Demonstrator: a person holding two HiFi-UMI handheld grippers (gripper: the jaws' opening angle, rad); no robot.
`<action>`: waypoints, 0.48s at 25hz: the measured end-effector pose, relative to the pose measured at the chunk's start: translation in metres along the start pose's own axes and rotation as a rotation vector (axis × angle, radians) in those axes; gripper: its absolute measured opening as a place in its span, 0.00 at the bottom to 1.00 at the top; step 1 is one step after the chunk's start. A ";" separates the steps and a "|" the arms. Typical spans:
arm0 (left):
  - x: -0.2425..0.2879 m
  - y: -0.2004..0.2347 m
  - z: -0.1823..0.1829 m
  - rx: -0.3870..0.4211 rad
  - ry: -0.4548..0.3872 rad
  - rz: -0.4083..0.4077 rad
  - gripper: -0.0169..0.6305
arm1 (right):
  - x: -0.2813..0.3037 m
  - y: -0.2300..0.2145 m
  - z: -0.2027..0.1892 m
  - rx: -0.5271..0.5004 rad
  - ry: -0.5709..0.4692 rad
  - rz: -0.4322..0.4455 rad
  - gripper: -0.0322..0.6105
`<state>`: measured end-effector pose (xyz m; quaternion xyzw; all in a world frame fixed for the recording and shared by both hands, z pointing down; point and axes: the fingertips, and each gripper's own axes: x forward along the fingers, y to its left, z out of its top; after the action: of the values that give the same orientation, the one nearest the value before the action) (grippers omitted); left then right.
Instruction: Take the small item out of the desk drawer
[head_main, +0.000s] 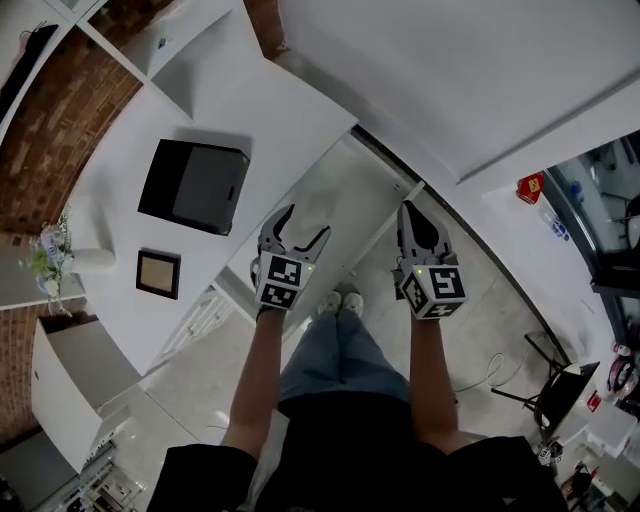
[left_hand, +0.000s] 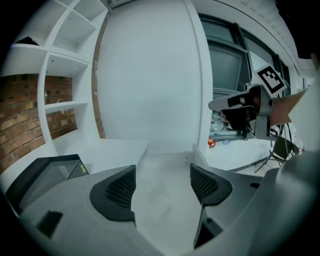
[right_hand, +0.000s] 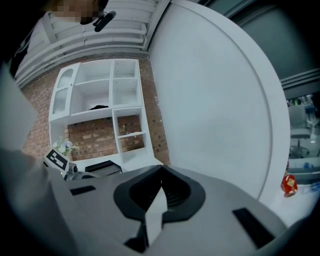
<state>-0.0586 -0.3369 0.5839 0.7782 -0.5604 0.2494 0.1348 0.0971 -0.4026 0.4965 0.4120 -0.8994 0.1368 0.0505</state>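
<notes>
I stand beside a white desk (head_main: 115, 200) that fills the left of the head view. Under its near edge a white unit (head_main: 195, 318) shows; I cannot make out a drawer front or any small item. My left gripper (head_main: 307, 222) hangs open over the floor next to the desk's corner, nothing between its fingers. In the left gripper view the jaws (left_hand: 162, 185) stand wide apart over a white ledge. My right gripper (head_main: 415, 212) is shut and empty, held to the right of the left one; its tips meet in the right gripper view (right_hand: 161, 175).
A black box (head_main: 195, 185), a small framed picture (head_main: 158, 274) and a vase of flowers (head_main: 55, 258) stand on the desk. White shelving (right_hand: 100, 110) lines a brick wall. A big white curved panel (head_main: 450, 80) rises ahead. A black stand (head_main: 550, 390) is at the right.
</notes>
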 end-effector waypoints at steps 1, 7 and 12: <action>0.006 -0.001 -0.004 0.018 0.025 -0.010 0.51 | 0.001 -0.003 -0.005 0.006 0.008 -0.003 0.05; 0.049 -0.008 -0.035 0.054 0.161 -0.051 0.51 | 0.009 -0.012 -0.032 0.036 0.058 -0.006 0.05; 0.083 -0.007 -0.069 -0.054 0.263 -0.026 0.51 | 0.017 -0.018 -0.058 0.062 0.105 -0.003 0.05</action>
<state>-0.0484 -0.3674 0.6870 0.7421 -0.5343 0.3321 0.2313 0.0985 -0.4090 0.5595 0.4071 -0.8902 0.1860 0.0849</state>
